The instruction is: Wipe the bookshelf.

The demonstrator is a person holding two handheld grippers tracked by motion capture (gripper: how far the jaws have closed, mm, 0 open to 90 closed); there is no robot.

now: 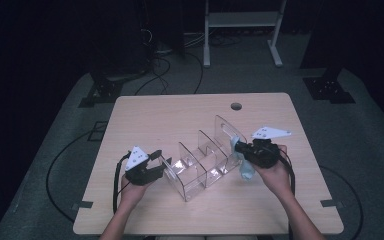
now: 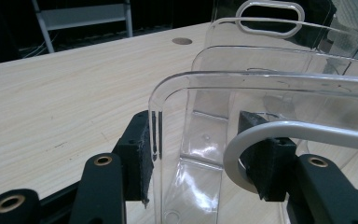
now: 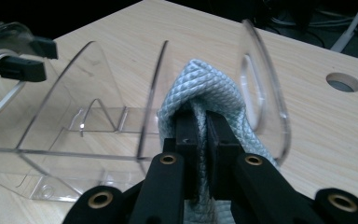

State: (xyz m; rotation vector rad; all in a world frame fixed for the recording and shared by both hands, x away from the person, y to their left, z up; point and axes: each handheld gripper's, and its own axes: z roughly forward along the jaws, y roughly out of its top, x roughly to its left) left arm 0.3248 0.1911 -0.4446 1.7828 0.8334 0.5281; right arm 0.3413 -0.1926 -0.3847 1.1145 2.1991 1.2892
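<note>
A clear plastic organizer [image 1: 200, 170] with several upright dividers lies diagonally across the table. My left gripper [image 1: 162, 162] is at its near-left end, where its pads [image 2: 142, 149] clamp the end wall [image 2: 205, 79] between the outer edge and the handle cutout. My right gripper [image 1: 237, 150] is at the far-right end, shut on a pale blue quilted cloth [image 1: 246, 172]. In the right gripper view the cloth [image 3: 205, 84] bulges above the jaws [image 3: 204, 126], between the end wall with its handle slot and the neighbouring divider. The left gripper [image 3: 25, 58] shows there on the opposite end.
The light wooden table [image 1: 155, 115] has a round cable hole [image 1: 236, 106] near its far edge. Beyond the table a white metal frame [image 1: 240, 20] stands on the dark floor, with cables running to the left of it. Cables trail from both grippers.
</note>
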